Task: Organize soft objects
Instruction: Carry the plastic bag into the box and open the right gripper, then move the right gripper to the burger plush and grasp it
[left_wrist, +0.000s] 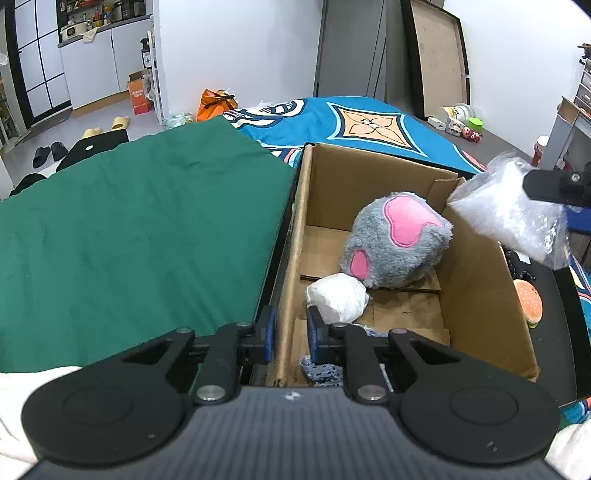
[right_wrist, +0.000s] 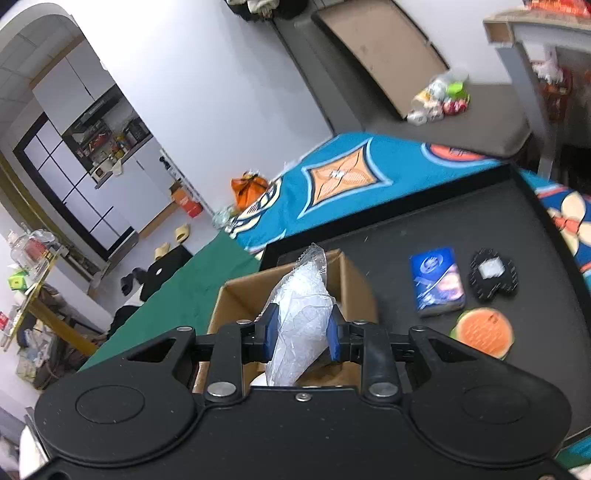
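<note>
An open cardboard box (left_wrist: 476, 295) holds a grey plush with pink patches (left_wrist: 399, 243), a white crumpled bundle (left_wrist: 338, 299) and a blue-and-white knitted piece (left_wrist: 321, 369). My left gripper (left_wrist: 291, 328) is shut on the box's left wall, one pad inside and one outside. My right gripper (right_wrist: 301, 325) is shut on a clear plastic bag of white filling (right_wrist: 303, 306). In the left wrist view that bag (left_wrist: 509, 214) hangs over the box's far right corner, with one of the right gripper's fingers (left_wrist: 550, 186) on it.
A green cloth (left_wrist: 129, 221) lies left of the box and a blue patterned cloth (left_wrist: 369, 122) behind it. On the black tabletop (right_wrist: 461, 225) right of the box lie a blue packet (right_wrist: 437, 282), a black pad with a white centre (right_wrist: 493, 275), a watermelon-slice plush (right_wrist: 484, 332) and a burger plush (left_wrist: 528, 302).
</note>
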